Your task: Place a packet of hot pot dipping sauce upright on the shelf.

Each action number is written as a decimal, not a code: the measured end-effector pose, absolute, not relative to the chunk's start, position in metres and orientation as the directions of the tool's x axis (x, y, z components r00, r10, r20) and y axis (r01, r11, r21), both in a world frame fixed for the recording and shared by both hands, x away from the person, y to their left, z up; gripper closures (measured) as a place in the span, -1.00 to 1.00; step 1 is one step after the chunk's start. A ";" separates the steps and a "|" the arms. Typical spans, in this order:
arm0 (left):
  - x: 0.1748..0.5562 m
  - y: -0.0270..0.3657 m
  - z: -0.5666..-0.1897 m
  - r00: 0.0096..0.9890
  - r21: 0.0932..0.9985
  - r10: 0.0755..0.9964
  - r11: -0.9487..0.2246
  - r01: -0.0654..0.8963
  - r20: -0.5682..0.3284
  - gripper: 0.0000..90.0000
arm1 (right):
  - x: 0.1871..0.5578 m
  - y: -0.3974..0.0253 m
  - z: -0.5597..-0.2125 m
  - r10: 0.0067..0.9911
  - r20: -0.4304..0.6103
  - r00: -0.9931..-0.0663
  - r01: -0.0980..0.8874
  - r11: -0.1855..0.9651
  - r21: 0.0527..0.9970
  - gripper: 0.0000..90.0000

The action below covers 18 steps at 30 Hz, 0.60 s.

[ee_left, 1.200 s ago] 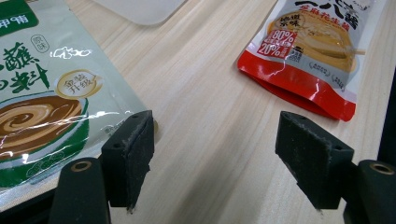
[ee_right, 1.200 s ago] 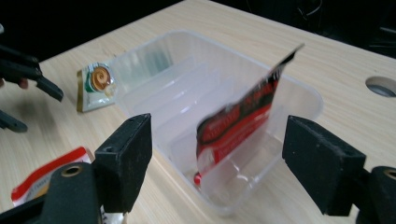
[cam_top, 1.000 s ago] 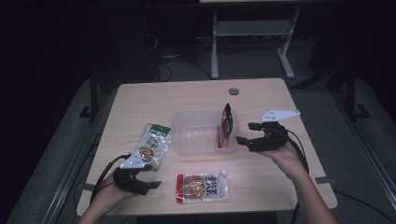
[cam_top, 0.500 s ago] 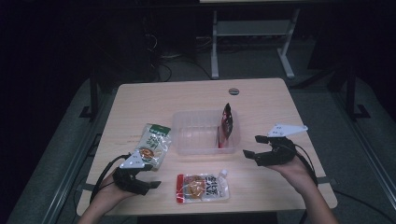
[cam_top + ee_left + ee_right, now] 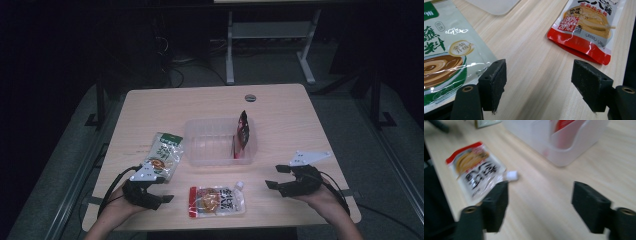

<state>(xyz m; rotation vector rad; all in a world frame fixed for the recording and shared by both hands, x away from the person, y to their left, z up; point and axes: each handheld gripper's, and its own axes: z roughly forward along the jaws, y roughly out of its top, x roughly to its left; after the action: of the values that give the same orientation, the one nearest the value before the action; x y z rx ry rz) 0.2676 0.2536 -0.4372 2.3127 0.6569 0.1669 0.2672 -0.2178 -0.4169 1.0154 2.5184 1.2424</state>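
Red-trimmed and flat on the wood, the spouted sauce pouch (image 5: 217, 201) lies between my two grippers, its long axis running from one toward the other, cap end toward my right gripper (image 5: 276, 176). That gripper has its jaws spread, empty, pointing at the pouch, whose white cap (image 5: 511, 175) sits just ahead of one pad. My left gripper (image 5: 163, 192) is likewise spread and empty, with the green pouch (image 5: 446, 50) just beside it. Ahead of both, the clear tray (image 5: 210, 150) holds one dark red packet (image 5: 243, 131) standing upright at its right end. I judge either hand about equally close.
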 end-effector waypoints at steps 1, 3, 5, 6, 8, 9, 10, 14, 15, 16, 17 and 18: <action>0.267 0.253 -0.437 0.861 0.676 0.503 -0.611 0.411 -0.069 -0.38 | 0.264 -0.217 -0.418 0.627 0.151 -0.764 0.504 0.435 0.746 -0.02; 0.266 0.252 -0.438 0.862 0.678 0.501 -0.609 0.411 -0.073 -0.38 | 0.259 -0.217 -0.419 0.609 0.166 -0.776 0.500 0.432 0.750 0.18; 0.266 0.251 -0.437 0.865 0.675 0.498 -0.615 0.408 -0.069 -0.38 | 0.254 -0.215 -0.420 0.587 0.181 -0.789 0.498 0.440 0.747 0.45; 0.266 0.250 -0.437 0.864 0.677 0.499 -0.612 0.409 -0.071 -0.38 | 0.253 -0.213 -0.421 0.574 0.174 -0.800 0.484 0.447 0.752 0.60; 0.266 0.250 -0.438 0.867 0.672 0.493 -0.619 0.406 -0.070 -0.38 | 0.251 -0.209 -0.422 0.544 0.162 -0.824 0.457 0.467 0.757 0.84; 0.266 0.249 -0.438 0.866 0.675 0.495 -0.615 0.408 -0.073 -0.38 | 0.250 -0.207 -0.422 0.531 0.164 -0.831 0.451 0.471 0.758 0.93; 0.266 0.249 -0.438 0.868 0.674 0.492 -0.619 0.404 -0.069 -0.38 | 0.249 -0.204 -0.423 0.512 0.165 -0.843 0.441 0.482 0.757 0.99; 0.267 0.248 -0.439 0.871 0.668 0.486 -0.627 0.401 -0.068 -0.38 | 0.248 -0.193 -0.427 0.463 0.158 -0.872 0.412 0.523 0.746 0.99; 0.267 0.247 -0.439 0.870 0.670 0.488 -0.623 0.404 -0.070 -0.38 | 0.248 -0.191 -0.427 0.456 0.157 -0.876 0.408 0.528 0.745 0.99; 0.267 0.247 -0.439 0.870 0.670 0.488 -0.623 0.404 -0.070 -0.38 | 0.247 -0.188 -0.428 0.446 0.159 -0.881 0.404 0.533 0.743 0.99; 0.267 0.247 -0.439 0.870 0.673 0.487 -0.620 0.402 -0.071 -0.38 | 0.247 -0.185 -0.429 0.434 0.161 -0.886 0.400 0.540 0.741 0.99; 0.267 0.246 -0.440 0.870 0.673 0.488 -0.619 0.405 -0.074 -0.38 | 0.247 -0.182 -0.430 0.429 0.161 -0.889 0.397 0.544 0.739 0.99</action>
<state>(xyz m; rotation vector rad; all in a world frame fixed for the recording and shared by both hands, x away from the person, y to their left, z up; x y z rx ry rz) 0.2668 0.2463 -0.4398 2.3158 0.6410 0.1498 0.2468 -0.1816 -0.4301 0.7291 2.7260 1.2896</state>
